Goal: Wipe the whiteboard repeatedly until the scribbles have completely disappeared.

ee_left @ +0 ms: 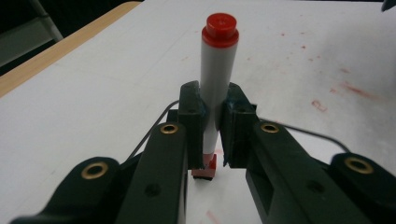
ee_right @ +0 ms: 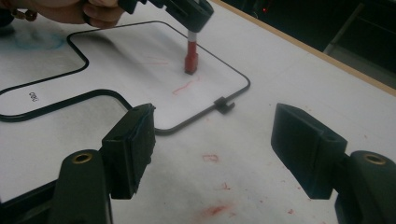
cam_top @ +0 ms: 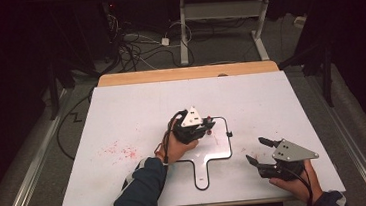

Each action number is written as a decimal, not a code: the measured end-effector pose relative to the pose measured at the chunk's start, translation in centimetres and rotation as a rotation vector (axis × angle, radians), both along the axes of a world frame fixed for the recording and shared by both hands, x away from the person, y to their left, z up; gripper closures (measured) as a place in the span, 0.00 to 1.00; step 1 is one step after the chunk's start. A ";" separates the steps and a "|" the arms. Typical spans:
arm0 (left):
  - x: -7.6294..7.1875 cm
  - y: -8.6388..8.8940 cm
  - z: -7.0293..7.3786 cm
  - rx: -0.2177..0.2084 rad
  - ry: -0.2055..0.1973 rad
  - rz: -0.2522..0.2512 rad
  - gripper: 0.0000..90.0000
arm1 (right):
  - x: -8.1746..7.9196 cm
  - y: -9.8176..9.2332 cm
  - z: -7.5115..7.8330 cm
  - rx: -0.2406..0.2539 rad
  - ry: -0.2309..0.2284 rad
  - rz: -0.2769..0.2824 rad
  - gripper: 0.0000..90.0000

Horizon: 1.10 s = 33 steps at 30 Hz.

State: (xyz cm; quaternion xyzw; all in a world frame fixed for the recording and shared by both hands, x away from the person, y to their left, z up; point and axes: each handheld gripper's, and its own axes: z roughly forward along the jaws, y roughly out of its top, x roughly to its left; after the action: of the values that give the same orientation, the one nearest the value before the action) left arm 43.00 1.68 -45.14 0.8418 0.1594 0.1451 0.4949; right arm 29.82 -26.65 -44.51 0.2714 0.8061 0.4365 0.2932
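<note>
The white table (cam_top: pixel 121 113) lay bare to the left and far side. The left gripper (cam_top: pixel 208 127), clamping a red marker (ee_left: pixel 215 84), blocked the middle of the black-outlined board (cam_top: pixel 225 152); its edge clip (ee_right: pixel 223 105) perhaps stood slightly proud.

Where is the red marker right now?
The marker stands upright, clamped in the left gripper, its tip on the whiteboard near the table's centre, in the high view.

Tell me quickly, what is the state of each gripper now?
Left gripper: jaws closed on the red marker, tip on the whiteboard.
Right gripper: jaws open, holding nothing.
</note>
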 end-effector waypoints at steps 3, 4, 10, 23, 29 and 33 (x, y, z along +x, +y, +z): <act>0.0 -1.1 0.0 -0.001 -0.009 -0.014 0.88 | 0.0 -0.2 0.1 0.003 0.002 -0.005 0.35; 0.0 -1.3 0.0 -0.003 -0.007 -0.023 0.88 | 0.0 -0.2 0.1 0.006 0.002 -0.006 0.35; -0.7 -1.5 0.4 0.028 0.008 -0.066 0.88 | -0.1 -0.2 0.1 0.001 0.000 -0.002 0.35; -1.3 -0.2 0.4 0.032 0.014 -0.063 0.88 | -0.1 -0.1 0.1 0.000 0.000 -0.004 0.35; -1.1 -0.4 0.4 0.030 0.020 -0.057 0.88 | -0.1 -0.2 0.1 -0.003 0.000 -0.004 0.35; -1.4 -0.3 0.4 0.010 0.061 -0.091 0.88 | -0.1 -0.1 0.1 -0.005 0.000 -0.004 0.35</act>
State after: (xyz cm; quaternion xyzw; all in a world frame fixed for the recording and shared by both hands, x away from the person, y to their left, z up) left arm 41.57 1.39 -44.75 0.8546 0.1351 0.0973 0.4919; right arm 29.68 -26.78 -44.37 0.2722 0.8067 0.4340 0.2946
